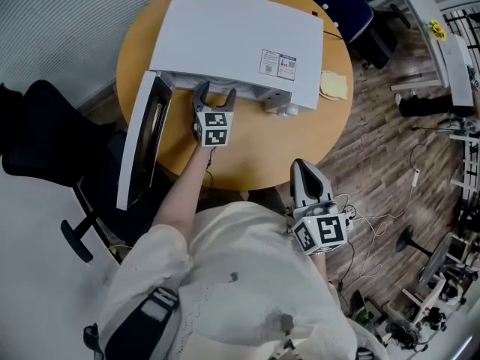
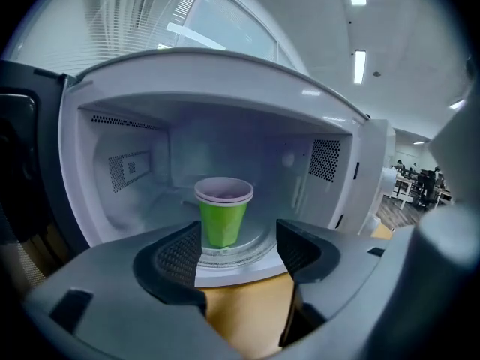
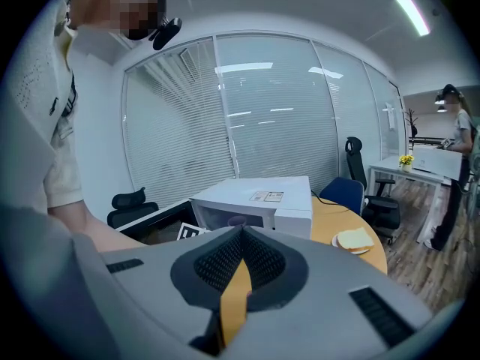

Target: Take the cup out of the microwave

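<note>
Step in hand: approach to grasp. The microwave [image 1: 240, 43] door [image 1: 142, 141] hangs open past the worktop's [image 1: 300, 141] left edge. The green cup [image 2: 223, 212] stands upright mid-turntable inside the cavity, untouched.

Left tool [image 1: 216, 96]: released, jaws wide, empty, at the cavity mouth, lined up on the cup but short of it.

Right tool [image 1: 301, 167]: clenched on nothing, off the worktop's near edge.

Next, as I judge: advance until the jaws straddle the cup, close gently below the rim, then draw it out level.

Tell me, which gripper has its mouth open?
The left gripper, at the open microwave: its jaws stand apart, with the green cup further inside. The right gripper has its jaws shut together.
</note>
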`<state>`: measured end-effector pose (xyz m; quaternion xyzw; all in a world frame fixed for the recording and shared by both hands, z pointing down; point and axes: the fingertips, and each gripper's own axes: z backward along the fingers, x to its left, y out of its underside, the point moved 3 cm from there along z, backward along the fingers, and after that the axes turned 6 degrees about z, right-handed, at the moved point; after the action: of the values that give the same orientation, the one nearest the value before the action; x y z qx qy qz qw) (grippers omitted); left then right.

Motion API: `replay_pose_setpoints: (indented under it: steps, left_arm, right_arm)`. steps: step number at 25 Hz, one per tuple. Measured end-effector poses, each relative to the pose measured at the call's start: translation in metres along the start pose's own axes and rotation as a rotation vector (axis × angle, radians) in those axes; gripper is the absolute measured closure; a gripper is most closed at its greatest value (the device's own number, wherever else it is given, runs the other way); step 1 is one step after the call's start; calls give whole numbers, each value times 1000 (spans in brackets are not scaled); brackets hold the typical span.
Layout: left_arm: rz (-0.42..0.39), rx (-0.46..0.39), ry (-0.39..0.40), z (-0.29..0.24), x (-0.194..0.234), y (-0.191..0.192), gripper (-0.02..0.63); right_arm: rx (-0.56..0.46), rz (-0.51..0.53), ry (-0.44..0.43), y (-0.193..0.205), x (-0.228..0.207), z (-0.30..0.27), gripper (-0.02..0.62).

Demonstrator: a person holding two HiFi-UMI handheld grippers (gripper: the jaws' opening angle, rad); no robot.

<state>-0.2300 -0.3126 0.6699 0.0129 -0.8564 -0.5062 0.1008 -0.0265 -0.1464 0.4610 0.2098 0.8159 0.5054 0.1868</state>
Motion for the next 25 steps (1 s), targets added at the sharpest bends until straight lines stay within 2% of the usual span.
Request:
replay_pose_setpoints:
  steps: [12,23,25]
  left_arm:
    - [-17,9,-22,-42,13,-2,276]
    - [-16,38,-66,-56,21,4,278]
    - [-21,41,-73,-56,21,4,302]
  right_arm:
    - [19,-27,22,7,-5,-8,588]
    - [45,-41,30,17,-10,-7,588]
    - [47,-42,32,18,-11,-6,588]
